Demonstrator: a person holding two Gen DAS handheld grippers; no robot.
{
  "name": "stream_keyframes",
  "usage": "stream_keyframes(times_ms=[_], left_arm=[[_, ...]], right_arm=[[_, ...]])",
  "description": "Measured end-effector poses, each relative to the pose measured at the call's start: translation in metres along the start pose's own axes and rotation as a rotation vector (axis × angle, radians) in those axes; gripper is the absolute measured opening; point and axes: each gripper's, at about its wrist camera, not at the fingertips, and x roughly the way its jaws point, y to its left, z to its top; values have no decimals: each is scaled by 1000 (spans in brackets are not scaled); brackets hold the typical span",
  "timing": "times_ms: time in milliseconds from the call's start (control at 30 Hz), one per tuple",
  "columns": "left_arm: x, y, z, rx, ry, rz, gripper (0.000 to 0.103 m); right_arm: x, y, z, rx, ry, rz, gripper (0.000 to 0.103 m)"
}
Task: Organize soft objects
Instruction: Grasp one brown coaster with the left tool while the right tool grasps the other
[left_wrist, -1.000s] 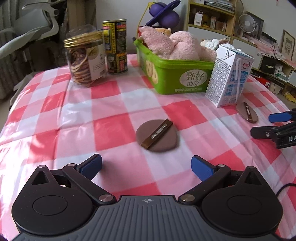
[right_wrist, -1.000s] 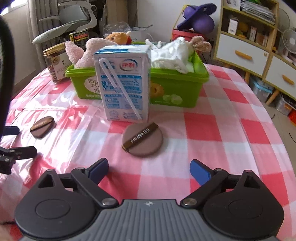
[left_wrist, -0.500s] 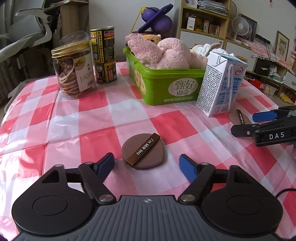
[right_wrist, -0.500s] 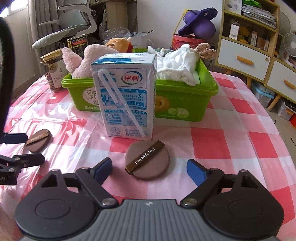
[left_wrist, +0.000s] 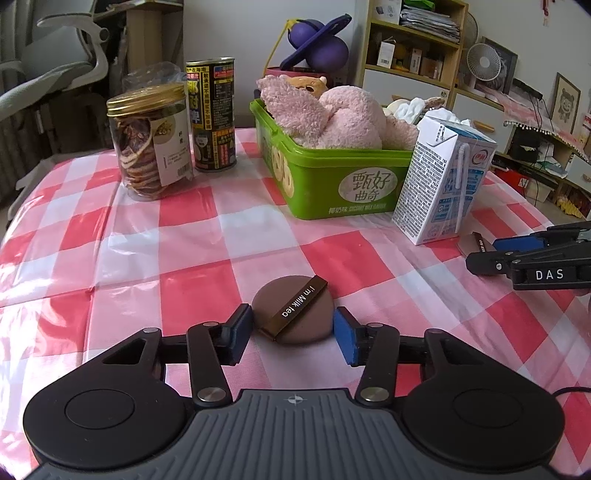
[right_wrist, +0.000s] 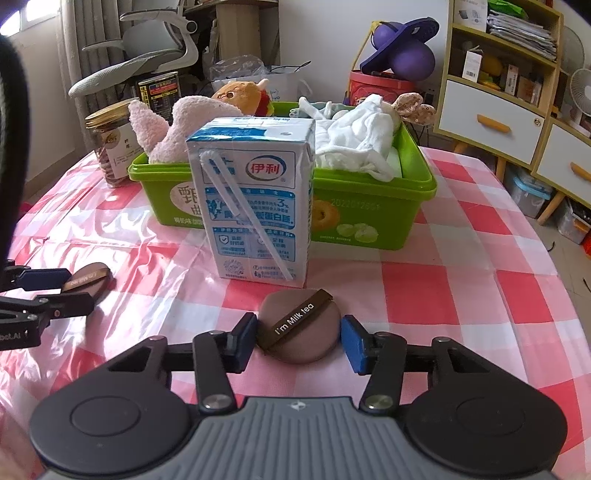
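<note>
Closing from both sides, the left gripper (left_wrist: 293, 330) and right gripper (right_wrist: 299, 339) each bracket a brown powder puff (left_wrist: 291, 315) (right_wrist: 299, 330) lying flat between not-yet-pressing pads, strap running diagonally.

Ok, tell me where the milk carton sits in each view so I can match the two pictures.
Left wrist view: the milk carton stands right of centre, in front of the green tub's right end.
Right wrist view: the milk carton stands at centre, in front of the tub, just beyond the brown puff between the tongs.
Shared landmark: the green tub of plush toys directly behind the carton.
</note>
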Motion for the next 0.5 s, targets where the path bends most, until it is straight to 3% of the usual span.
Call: stream_keyframes(times_ms=[500], left_arm=[[-12,5,7,-52,-7,-20,44]], right_arm=[[-19,-20,2,83,4,12,22]])
